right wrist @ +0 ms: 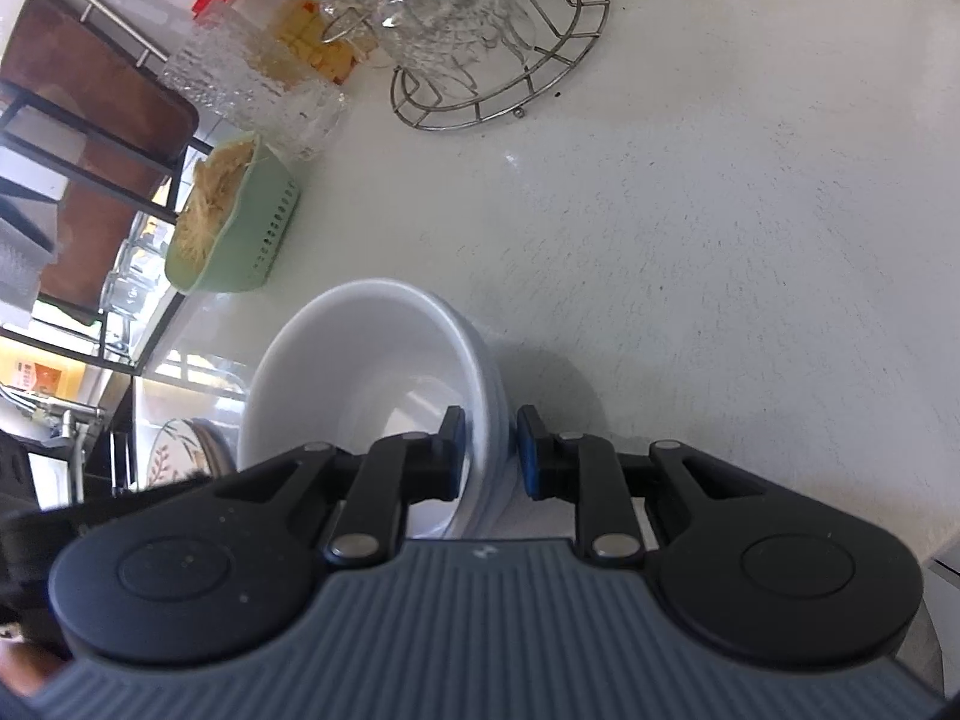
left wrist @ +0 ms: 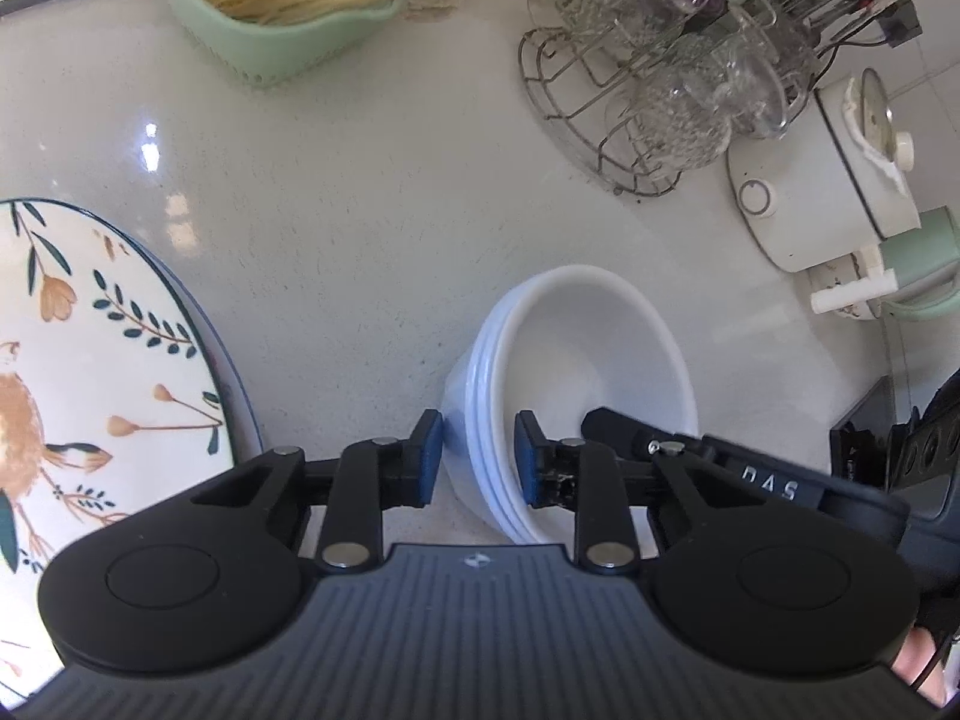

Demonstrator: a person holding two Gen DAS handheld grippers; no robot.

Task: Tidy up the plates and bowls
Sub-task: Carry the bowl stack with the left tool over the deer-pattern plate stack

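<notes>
A stack of white bowls (left wrist: 576, 354) stands on the pale counter; it also shows in the right wrist view (right wrist: 366, 360). My left gripper (left wrist: 477, 459) straddles the stack's left rim, one pad outside and one inside, with small gaps to the rim. My right gripper (right wrist: 491, 450) straddles the opposite rim the same way; its finger also shows inside the bowl in the left wrist view (left wrist: 624, 429). A stack of flower-and-bird plates (left wrist: 102, 372) lies at the left, and its edge shows in the right wrist view (right wrist: 174, 450).
A green basket of noodles (left wrist: 288, 6) and a wire rack of glasses (left wrist: 660, 90) stand at the back. A white cooker (left wrist: 834, 180) and a green kettle (left wrist: 900, 276) stand at the right. A wooden board (right wrist: 90, 138) and faucet (right wrist: 66, 420) are at the left.
</notes>
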